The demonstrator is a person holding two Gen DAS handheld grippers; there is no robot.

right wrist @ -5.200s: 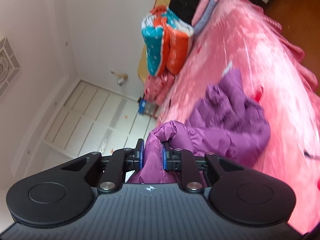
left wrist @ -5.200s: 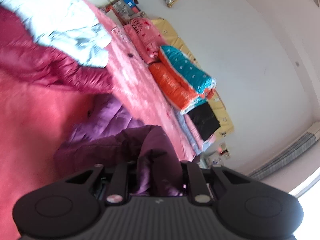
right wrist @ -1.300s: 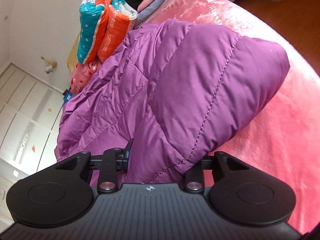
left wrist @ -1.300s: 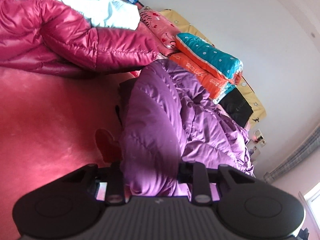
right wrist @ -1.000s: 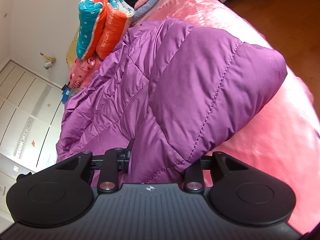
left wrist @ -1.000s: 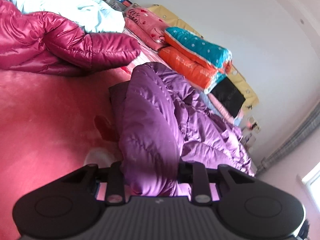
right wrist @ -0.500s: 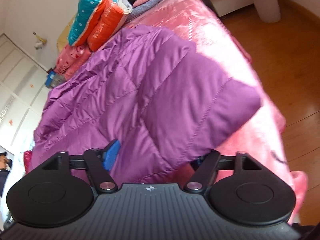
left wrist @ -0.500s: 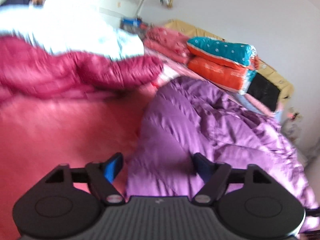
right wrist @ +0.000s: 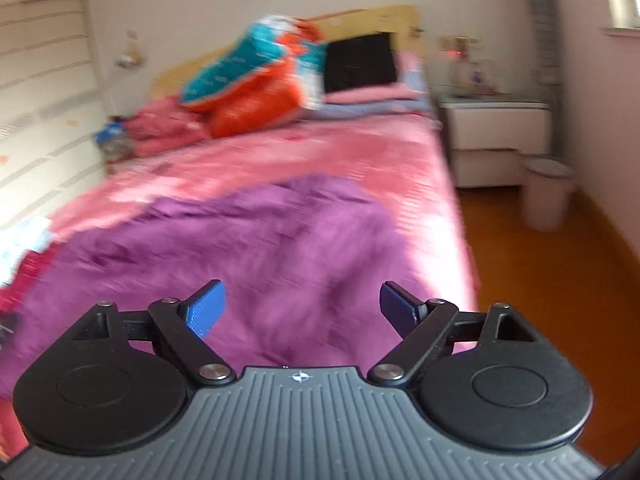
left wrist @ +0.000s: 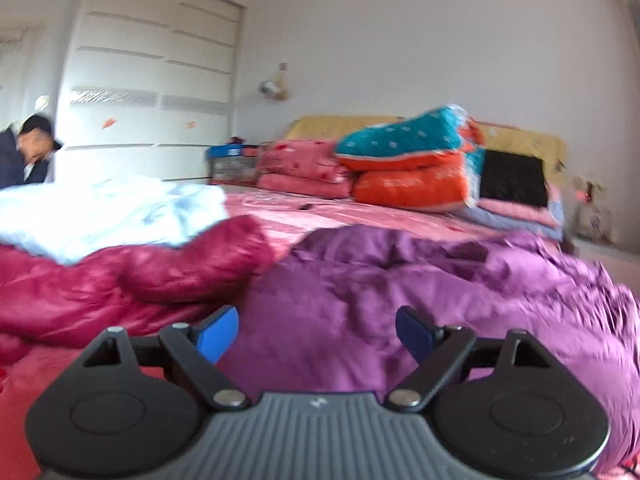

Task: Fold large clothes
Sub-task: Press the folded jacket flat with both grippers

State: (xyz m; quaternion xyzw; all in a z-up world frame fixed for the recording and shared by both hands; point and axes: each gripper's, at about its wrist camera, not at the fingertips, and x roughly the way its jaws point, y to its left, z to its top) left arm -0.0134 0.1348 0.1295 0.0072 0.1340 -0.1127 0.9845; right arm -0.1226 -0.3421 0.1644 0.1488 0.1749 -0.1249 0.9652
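The purple puffer jacket [left wrist: 420, 292] lies spread over the pink bedspread [right wrist: 320, 148], filling the near half of the bed in both wrist views, its quilted surface rumpled and slightly blurred. The left gripper [left wrist: 318, 334] hangs just above the jacket's near edge with its jaws opening wide; its blue pads [left wrist: 218, 332] stand apart and press on nothing, the purple fabric showing beyond the gap rather than caught in it. The right gripper [right wrist: 302, 312] is likewise opening, its jaws spread to their widest, clear of the cloth, with the jacket lying below and ahead of the fingers. To the left of the jacket, touching or just beside its edge, lies a dark red puffer jacket [left wrist: 132, 276], bunched into thick folds, and on top of that a pale white-blue garment [left wrist: 112, 212] is heaped. At the head of the bed a teal and orange folded quilt [left wrist: 412, 164] sits stacked, with pink folded bedding [left wrist: 304, 168] to its left and a black cushion [left wrist: 512, 178] on a pile of pink and lilac layers to its right, all against a yellow headboard [right wrist: 360, 20]. A white wardrobe [left wrist: 152, 80] stands behind the bed on the left, and a person [left wrist: 28, 152] in dark clothes is at the far left edge of the left view. In the right view a white bedside cabinet [right wrist: 496, 136] and a pale waste bin [right wrist: 546, 196] stand on the orange wooden floor [right wrist: 560, 280] beside the bed.
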